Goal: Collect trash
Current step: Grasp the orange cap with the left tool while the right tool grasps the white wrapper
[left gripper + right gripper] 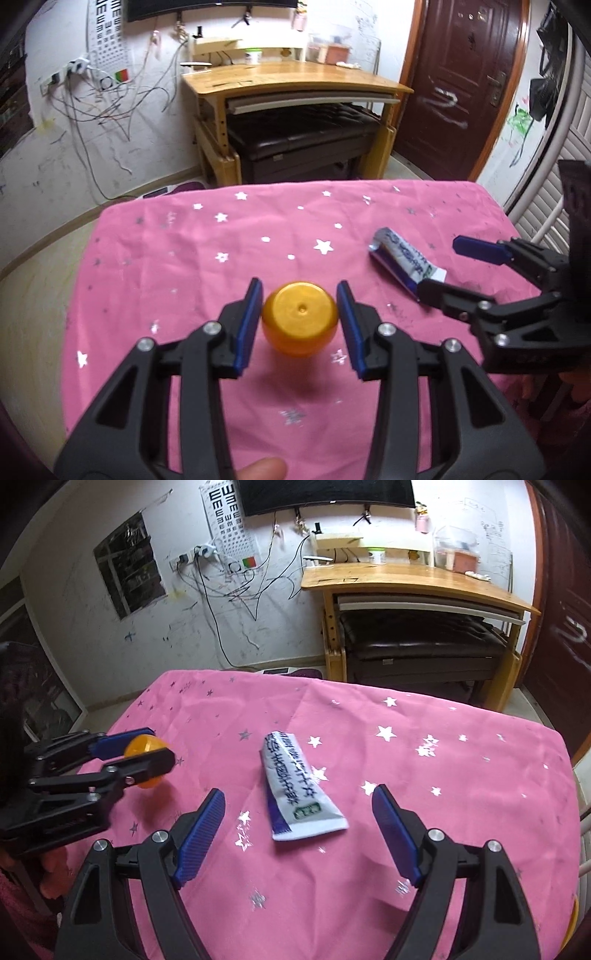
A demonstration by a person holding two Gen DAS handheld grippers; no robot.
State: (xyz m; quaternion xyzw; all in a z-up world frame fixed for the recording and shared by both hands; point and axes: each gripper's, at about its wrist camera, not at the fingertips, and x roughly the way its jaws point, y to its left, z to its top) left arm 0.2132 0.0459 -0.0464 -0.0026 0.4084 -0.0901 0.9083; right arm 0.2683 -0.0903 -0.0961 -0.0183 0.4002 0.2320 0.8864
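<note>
An orange round plastic capsule (299,319) hangs a little above the pink star-print tablecloth (177,266), casting a shadow on it. My left gripper (300,285) is shut on it, a blue pad at each side. From the right wrist view the same left gripper (157,744) holds the capsule (142,748) at the table's left. A crumpled white and blue tube (299,786) lies flat on the cloth (461,812). My right gripper (299,792) stands open just over its near end, pads clear of it. In the left wrist view the right gripper (441,266) is at the tube (400,260).
A wooden desk (295,81) with a dark padded bench (303,133) under it stands beyond the table's far edge. A brown door (461,74) is at the right. Loose cables hang on the white wall (229,590). A fingertip (262,469) shows at the bottom.
</note>
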